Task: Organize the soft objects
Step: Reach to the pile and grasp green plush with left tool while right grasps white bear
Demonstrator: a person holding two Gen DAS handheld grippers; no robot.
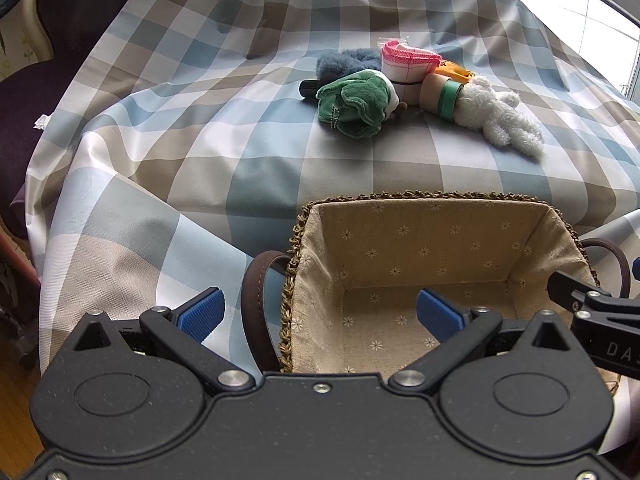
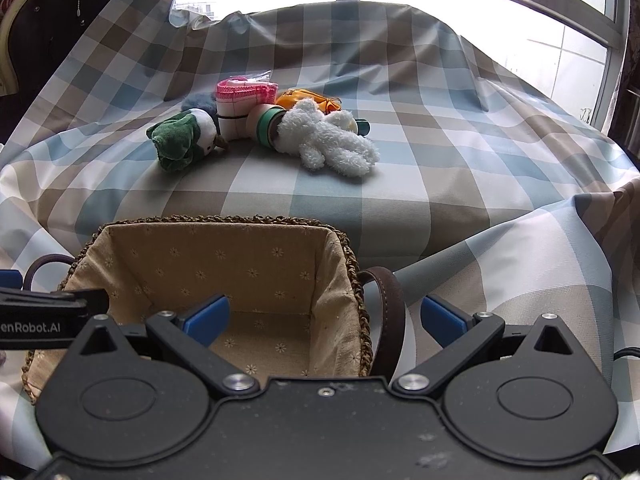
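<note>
Both your left tool (image 1: 320,314) and right tool (image 2: 325,320) hang released and empty at the lined wicker basket (image 1: 440,200), with the pile lying well beyond it at about 12 o'clock on the checked cloth (image 1: 200,120). I judge the toys light and squashy, so pinch the white plush bunny (image 2: 332,140) or the green plush (image 2: 180,140) across the body. I count one basket, two plush toys, one pink-trimmed roll (image 2: 240,108), one orange pouch (image 2: 304,100), one blue-grey furry piece (image 1: 344,62) and one banded tube (image 1: 438,94).
</note>
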